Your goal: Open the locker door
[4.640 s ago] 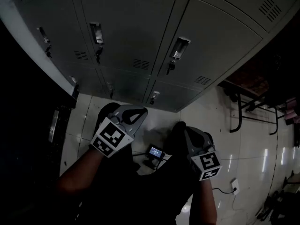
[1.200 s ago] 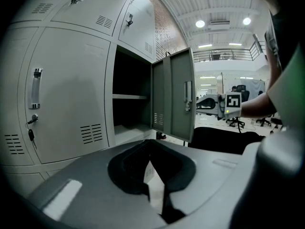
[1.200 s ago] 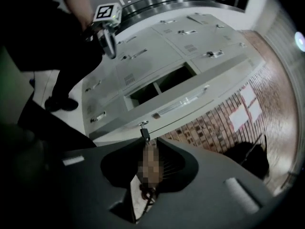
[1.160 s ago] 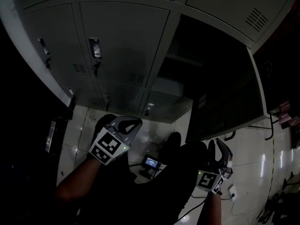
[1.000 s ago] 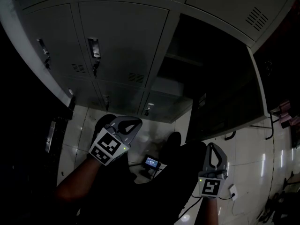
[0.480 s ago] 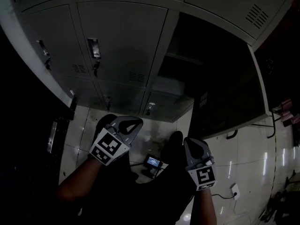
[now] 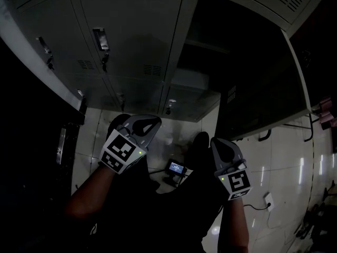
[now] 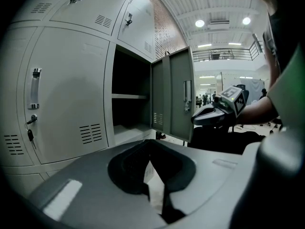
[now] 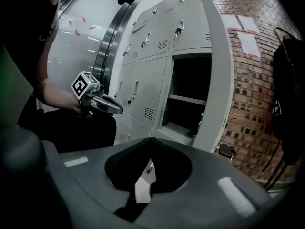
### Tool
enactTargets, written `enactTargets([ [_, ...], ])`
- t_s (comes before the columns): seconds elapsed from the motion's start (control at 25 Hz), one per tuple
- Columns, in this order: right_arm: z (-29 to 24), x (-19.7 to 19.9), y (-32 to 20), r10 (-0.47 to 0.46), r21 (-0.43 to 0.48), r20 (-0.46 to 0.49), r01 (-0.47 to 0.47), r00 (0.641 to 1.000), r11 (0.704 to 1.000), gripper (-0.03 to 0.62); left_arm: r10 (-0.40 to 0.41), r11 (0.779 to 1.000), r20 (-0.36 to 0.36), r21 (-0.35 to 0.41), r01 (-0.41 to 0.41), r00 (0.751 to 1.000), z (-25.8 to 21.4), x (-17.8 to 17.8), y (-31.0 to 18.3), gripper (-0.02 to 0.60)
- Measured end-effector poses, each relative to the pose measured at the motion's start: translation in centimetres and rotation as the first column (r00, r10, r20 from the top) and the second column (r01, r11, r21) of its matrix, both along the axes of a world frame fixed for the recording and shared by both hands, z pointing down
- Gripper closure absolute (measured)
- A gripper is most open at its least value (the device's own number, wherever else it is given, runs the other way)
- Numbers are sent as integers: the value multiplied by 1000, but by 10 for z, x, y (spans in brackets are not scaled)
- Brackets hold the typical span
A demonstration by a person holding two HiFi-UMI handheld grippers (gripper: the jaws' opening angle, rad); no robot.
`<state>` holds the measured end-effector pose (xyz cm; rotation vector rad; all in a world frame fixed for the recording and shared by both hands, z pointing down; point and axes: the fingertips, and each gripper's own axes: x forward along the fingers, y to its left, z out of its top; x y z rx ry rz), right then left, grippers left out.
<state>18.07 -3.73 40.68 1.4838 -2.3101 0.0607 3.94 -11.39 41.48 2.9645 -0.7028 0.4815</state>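
Observation:
The grey locker door (image 7: 263, 86) stands swung open to the right, its dark inner side in the head view. Beside it gapes the open compartment (image 7: 210, 41) with one shelf. My right gripper (image 7: 216, 141) hangs shut and holding nothing, low in front of my body and apart from the door. My left gripper (image 7: 147, 124) is also shut and holding nothing, below the closed lockers. The left gripper view has the open door (image 8: 174, 97) with its handle, the compartment (image 8: 131, 111) and the right gripper (image 8: 196, 120). The right gripper view has the door's edge (image 9: 217, 80) and the left gripper (image 9: 117, 110).
Closed lockers (image 7: 126, 30) with handles and keys fill the left and lower rows. A small lit device (image 7: 175, 168) and a cable lie on the tiled floor by my feet. Metal furniture legs (image 7: 263, 137) stand at the right. A brick wall (image 9: 252, 85) and a hanging dark bag (image 9: 288, 94) flank the lockers.
The locker door, closed several seconds ago, stands open. My right gripper has come away from the door, moved left and up in front of me. The left gripper has barely moved.

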Motion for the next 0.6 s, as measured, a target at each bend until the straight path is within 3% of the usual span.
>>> enactTargets([
  [0.6, 9, -2, 1, -4, -20, -31, 3, 1000, 1000, 593, -3, 1000, 11, -6, 3, 1000, 5, -1, 1, 569],
])
